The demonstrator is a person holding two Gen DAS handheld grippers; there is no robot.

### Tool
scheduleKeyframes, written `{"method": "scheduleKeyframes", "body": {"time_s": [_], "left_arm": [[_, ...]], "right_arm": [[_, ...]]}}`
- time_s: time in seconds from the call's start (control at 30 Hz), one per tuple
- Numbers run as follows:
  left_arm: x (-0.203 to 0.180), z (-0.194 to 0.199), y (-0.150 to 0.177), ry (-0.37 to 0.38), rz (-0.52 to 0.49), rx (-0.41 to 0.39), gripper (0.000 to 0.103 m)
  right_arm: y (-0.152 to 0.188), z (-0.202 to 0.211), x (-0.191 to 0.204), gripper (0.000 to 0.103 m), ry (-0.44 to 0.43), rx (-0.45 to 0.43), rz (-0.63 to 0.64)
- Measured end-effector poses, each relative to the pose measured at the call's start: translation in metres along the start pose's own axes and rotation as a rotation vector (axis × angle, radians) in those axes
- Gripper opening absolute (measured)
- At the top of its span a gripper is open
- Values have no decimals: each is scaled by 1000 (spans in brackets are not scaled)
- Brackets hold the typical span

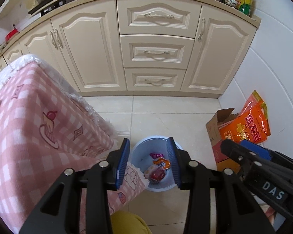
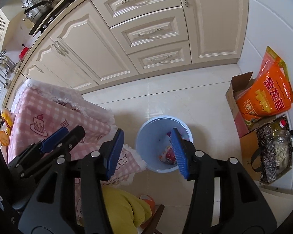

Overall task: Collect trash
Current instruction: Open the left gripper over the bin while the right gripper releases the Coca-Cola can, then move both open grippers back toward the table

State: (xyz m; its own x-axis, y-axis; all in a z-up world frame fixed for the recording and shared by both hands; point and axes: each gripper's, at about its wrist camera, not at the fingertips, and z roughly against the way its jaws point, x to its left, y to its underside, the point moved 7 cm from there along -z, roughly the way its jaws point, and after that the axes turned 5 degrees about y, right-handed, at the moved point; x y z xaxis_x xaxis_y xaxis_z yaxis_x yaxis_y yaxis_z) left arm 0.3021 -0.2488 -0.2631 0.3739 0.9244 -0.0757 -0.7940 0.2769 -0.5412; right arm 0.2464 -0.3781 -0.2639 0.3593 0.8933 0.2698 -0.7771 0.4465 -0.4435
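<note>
A light blue trash bin [image 1: 140,152] stands on the tiled floor beside the table; it also shows in the right wrist view [image 2: 152,136]. Inside lie several snack wrappers [image 1: 159,167], also seen in the right wrist view [image 2: 167,154]. My left gripper [image 1: 149,161] is open and empty, hovering above the bin. My right gripper [image 2: 146,152] is open and empty, also above the bin, to the right of the left one. The right gripper shows in the left wrist view [image 1: 242,150]; the left gripper shows in the right wrist view [image 2: 62,136].
A table with a pink checked cloth [image 1: 39,126] stands left of the bin. Cream kitchen cabinets [image 1: 154,52] line the back. A cardboard box with an orange bag [image 2: 263,99] and a patterned bag with a bottle [image 2: 273,148] sit at the right wall. My yellow-clad leg [image 2: 125,208] is below.
</note>
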Motion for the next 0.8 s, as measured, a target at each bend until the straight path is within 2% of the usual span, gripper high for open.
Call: {"method": "scheduleKeyframes", "body": {"time_s": [0.37, 0.6, 0.8], "left_arm": [[-18, 35, 6, 44, -47, -33, 39], [-28, 75, 12, 59, -75, -91, 39], [-31, 117, 18, 78, -101, -164, 40]], "right_arm": [[11, 39, -4, 50, 13, -56, -14], [21, 83, 1, 50, 16, -131, -8], [32, 121, 10, 58, 26, -194, 8]]}}
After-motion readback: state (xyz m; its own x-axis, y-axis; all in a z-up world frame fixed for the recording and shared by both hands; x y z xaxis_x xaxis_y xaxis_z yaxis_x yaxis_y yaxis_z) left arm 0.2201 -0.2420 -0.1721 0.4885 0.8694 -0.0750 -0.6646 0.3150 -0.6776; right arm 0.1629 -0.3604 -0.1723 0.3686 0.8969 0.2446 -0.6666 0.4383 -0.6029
